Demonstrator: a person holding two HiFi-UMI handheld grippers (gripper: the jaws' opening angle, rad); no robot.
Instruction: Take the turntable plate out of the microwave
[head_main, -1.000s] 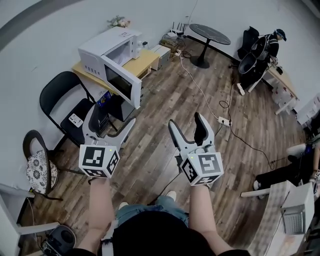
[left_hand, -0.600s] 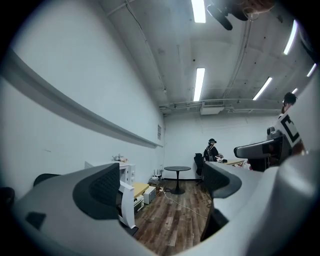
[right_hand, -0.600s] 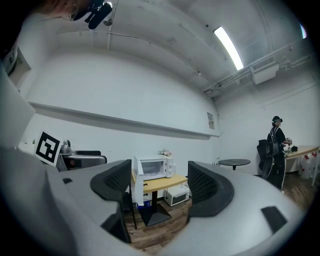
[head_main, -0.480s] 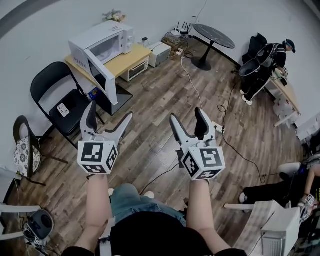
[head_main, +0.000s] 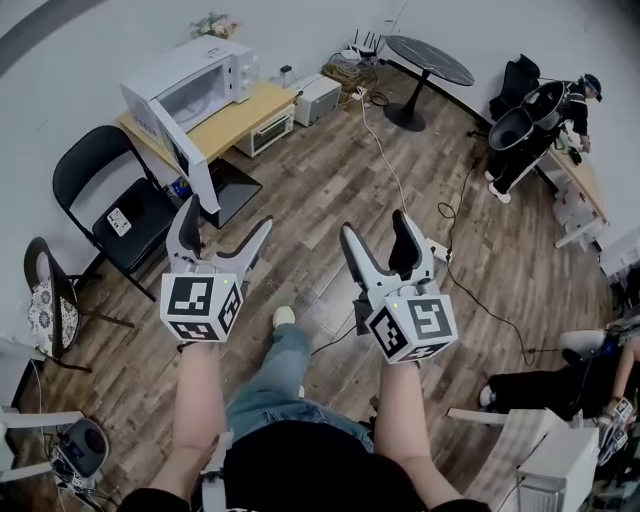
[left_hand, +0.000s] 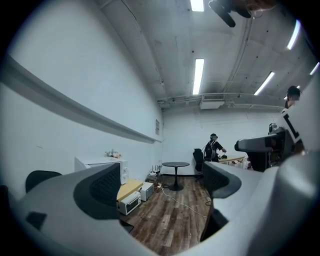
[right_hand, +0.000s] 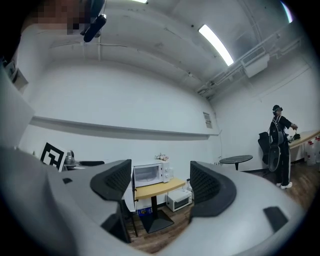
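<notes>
Well short of the microwave (head_main: 185, 85): both claws empty, approach not yet made.
Microwave stands on the desk (head_main: 240, 112) with its door (head_main: 192, 160) swung open, well apart from both claws and ahead-left of them; the turntable plate, presumably inside the cavity, cannot be made out at this range. Of the two, the left claw (head_main: 223, 222) lies nearer the microwave and the right claw (head_main: 376, 232) farther; the jaws of each are spread with nothing between. Both forearms extend forward, side by side; the right claw's jaws frame the microwave.

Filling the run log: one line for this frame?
left gripper: open, empty | right gripper: open, empty | microwave: door open, not yet reached
</notes>
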